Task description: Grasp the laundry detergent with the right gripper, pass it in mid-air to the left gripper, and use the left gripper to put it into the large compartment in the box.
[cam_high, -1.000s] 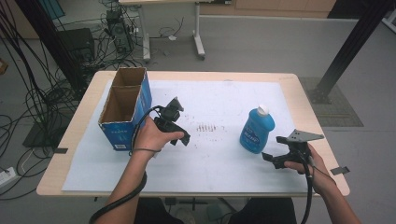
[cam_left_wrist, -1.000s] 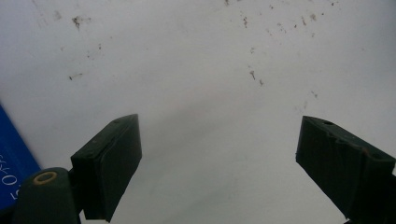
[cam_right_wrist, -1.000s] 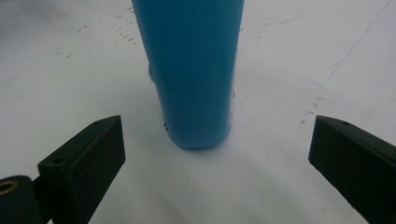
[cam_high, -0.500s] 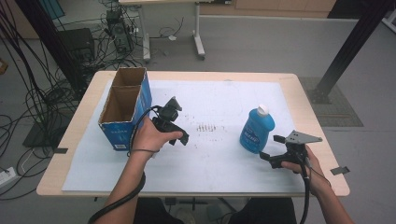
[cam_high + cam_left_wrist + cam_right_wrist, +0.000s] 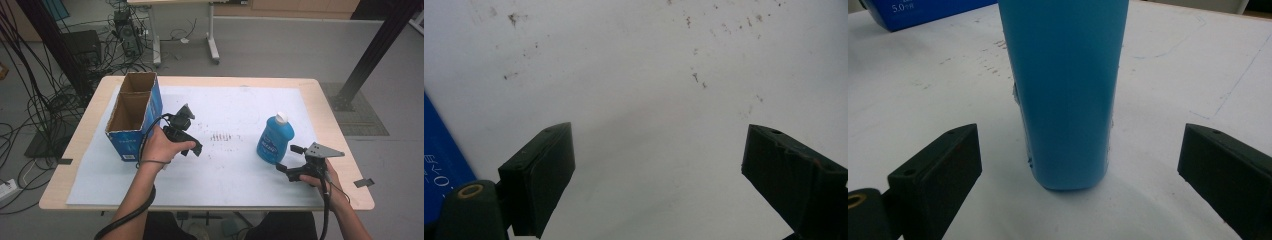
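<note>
Blue bottle (image 5: pixel 275 140) standing upright on white table sheet (image 5: pixel 235 165), right of centre, long axis vertical, white cap (image 5: pixel 282 118) uppermost, flat label face turned toward near edge. Right gripper (image 5: pixel 286 159) held low just near side of bottle, jaws spread wide, nothing gripped; in right gripper view, bottle base (image 5: pixel 1068 100) seen between and just beyond jaw tips, apart from both. Left gripper (image 5: pixel 194 149) held over sheet left of centre, jaws wide apart and empty, angled down at bare sheet (image 5: pixel 649 100) marked with small brown specks (image 5: pixel 222 136). Open blue cardboard box (image 5: pixel 132 117) standing just left of left gripper. Wooden table edge (image 5: pixel 210 80) showing around sheet. Beyond: grey floor, cable tangle (image 5: pixel 40 100) at left, desk legs (image 5: pixel 212 35), black post (image 5: pixel 372 50) at right.
</note>
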The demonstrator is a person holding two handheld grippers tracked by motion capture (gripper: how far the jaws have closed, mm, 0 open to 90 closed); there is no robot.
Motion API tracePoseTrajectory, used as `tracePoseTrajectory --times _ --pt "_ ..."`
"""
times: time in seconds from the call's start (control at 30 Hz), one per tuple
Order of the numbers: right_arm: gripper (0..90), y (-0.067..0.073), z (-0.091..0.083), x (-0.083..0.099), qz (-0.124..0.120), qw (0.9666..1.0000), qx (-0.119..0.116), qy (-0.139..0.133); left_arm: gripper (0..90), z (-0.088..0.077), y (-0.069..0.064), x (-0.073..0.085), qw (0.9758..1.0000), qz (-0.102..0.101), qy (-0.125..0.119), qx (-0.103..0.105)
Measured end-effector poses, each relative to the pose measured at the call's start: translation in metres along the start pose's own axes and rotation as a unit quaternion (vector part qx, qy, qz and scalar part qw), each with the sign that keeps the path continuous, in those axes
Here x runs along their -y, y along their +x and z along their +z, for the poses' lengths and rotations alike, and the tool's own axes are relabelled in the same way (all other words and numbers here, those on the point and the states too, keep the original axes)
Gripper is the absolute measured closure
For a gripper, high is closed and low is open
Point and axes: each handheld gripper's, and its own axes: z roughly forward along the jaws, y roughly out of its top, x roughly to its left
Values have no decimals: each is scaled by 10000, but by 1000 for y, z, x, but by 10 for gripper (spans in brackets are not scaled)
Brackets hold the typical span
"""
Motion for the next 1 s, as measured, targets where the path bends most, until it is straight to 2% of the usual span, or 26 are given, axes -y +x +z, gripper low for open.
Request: tracePoseTrajectory --times 0.23,1.0 --pt "36 1 2 1 -4 9999 -47 -121 141 -1 1 0 10000 -11 28 -27" --pt "36 3 8 7 -22 9998 -110 -175 141 -2 -1 -1 10000 13 28 -6"
